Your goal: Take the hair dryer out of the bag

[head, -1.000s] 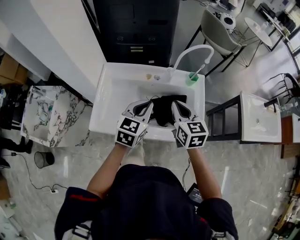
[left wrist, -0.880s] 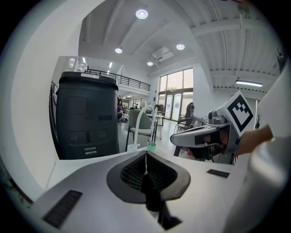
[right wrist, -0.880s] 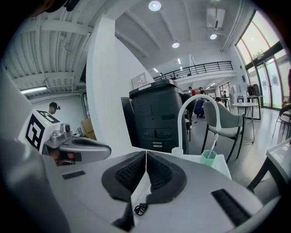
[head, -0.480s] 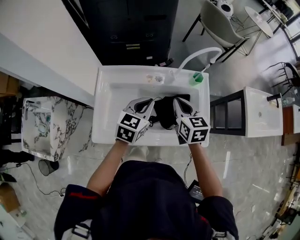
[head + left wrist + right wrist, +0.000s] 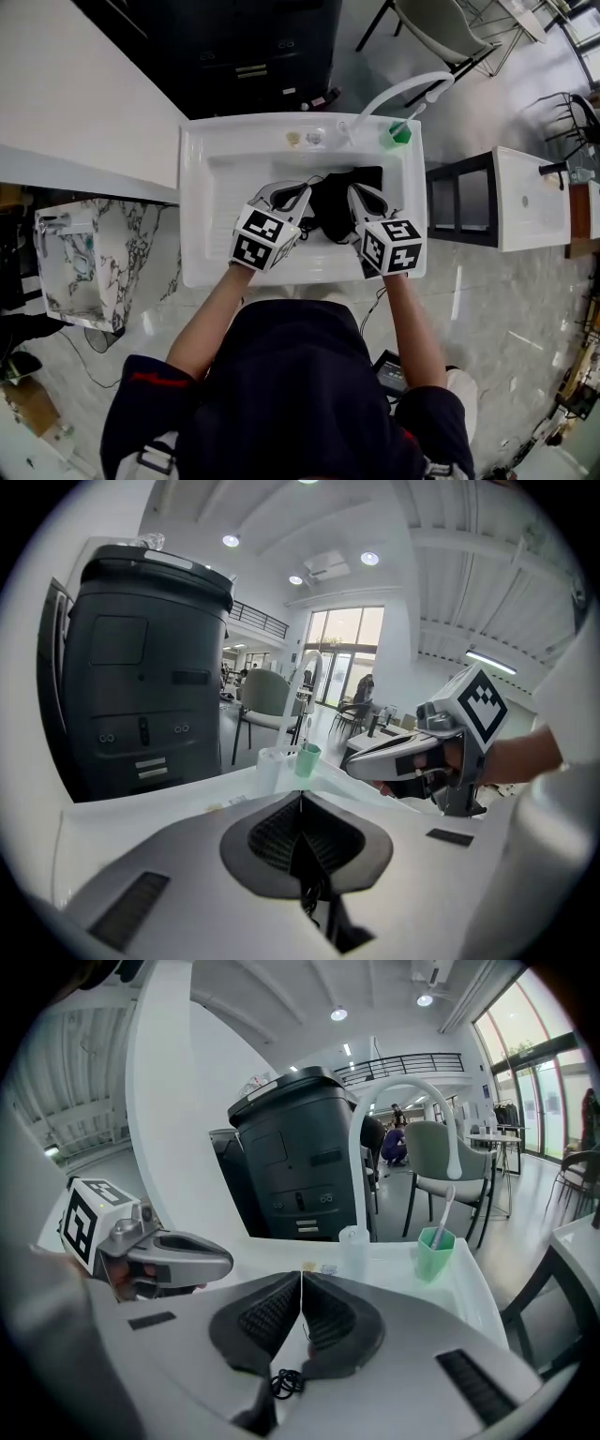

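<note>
At the sink (image 5: 220, 187), we clench left gripper (image 5: 302, 191) and right gripper (image 5: 355, 193) shut beside the limp bag (image 5: 336, 214); its hidden dryer likely wants a handle grip.

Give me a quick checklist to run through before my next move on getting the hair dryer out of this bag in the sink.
1. Black bag lies in the sink: ok.
2. Left gripper jaws together, beside the bag: ok.
3. Right gripper jaws together, on its other side: ok.
4. Either gripper pinching the bag: cannot tell.
5. Hair dryer visible: not ok, none shows.
6. Green cup clear of both grippers: ok.
</note>
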The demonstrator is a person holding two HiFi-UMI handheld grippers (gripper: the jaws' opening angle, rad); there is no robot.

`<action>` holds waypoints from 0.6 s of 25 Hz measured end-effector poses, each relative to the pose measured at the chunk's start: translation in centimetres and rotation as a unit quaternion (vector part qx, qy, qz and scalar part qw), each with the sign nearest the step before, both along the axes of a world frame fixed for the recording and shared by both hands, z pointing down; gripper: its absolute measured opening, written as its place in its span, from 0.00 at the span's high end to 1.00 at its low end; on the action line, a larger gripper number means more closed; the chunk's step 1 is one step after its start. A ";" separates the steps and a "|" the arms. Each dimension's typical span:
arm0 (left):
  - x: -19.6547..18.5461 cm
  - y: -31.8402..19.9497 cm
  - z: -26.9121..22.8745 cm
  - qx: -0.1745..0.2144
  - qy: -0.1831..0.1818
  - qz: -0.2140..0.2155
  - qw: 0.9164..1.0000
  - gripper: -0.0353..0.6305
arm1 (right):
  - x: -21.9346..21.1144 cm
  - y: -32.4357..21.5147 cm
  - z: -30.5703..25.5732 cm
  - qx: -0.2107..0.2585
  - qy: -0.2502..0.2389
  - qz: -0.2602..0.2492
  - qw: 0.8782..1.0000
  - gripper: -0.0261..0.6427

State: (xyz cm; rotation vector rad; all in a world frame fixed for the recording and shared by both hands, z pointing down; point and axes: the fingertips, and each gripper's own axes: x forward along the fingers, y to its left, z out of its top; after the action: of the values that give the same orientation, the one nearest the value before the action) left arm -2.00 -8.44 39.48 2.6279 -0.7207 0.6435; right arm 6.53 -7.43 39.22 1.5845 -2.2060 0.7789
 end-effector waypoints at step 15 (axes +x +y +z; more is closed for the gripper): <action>1.1 2.0 5.2 -0.038 -0.038 0.012 0.999 0.92 | 2.0 2.3 5.6 -0.063 0.029 0.000 0.998 0.91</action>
State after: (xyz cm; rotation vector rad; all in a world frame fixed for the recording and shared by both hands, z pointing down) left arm -0.89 -6.46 44.65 2.5592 -0.6725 0.7650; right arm 8.52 -5.14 44.78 1.5265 -2.0722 0.8436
